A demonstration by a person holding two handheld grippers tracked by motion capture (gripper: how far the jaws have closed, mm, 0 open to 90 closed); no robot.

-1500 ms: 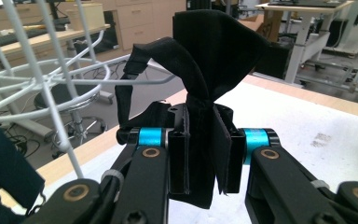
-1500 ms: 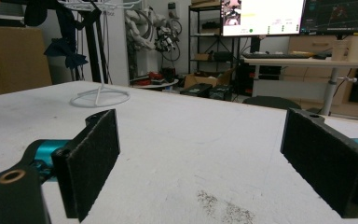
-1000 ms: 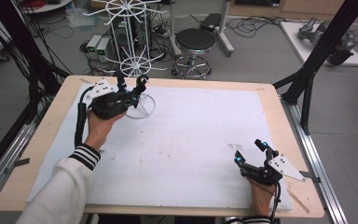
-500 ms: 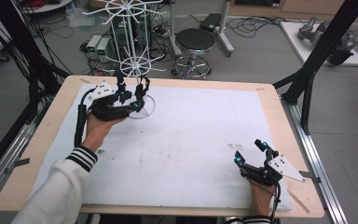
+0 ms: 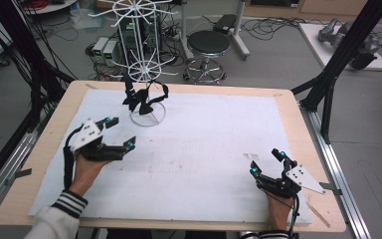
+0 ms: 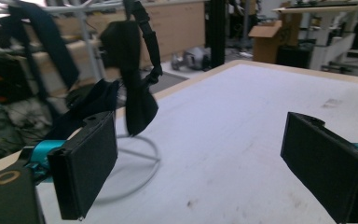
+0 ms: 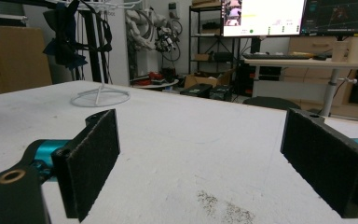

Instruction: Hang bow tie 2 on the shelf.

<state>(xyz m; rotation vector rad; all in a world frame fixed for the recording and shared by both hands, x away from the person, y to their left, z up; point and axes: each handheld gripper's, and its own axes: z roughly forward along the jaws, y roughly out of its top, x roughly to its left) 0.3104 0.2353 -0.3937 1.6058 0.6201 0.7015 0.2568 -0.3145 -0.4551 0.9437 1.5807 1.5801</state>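
A white wire rack point(image 5: 140, 69) stands on its ring base at the back left of the white mat point(image 5: 204, 134). Black bow ties point(image 5: 144, 99) hang from its lower wheel. In the left gripper view a black bow tie point(image 6: 137, 84) dangles just beyond the jaws, above the ring base point(image 6: 140, 163). My left gripper point(image 5: 121, 132) sits in front of and left of the rack, apart from it; its jaws have just been opening and stand open with nothing between them point(image 6: 205, 163). My right gripper point(image 5: 265, 160) rests near the front right, open and empty point(image 7: 205, 158). From there the rack point(image 7: 100, 95) stands far off.
The wooden table edge point(image 5: 179, 224) borders the mat. A black stool point(image 5: 208, 45) and cables lie on the floor behind the table. Black frame posts point(image 5: 328, 84) rise at the right. A desk with monitors point(image 7: 265, 14) shows far off in the right gripper view.
My left gripper let go of the bow tie at the rack, opened, and drew back toward the front left and down. The bow tie stays hanging. The right gripper has not moved.
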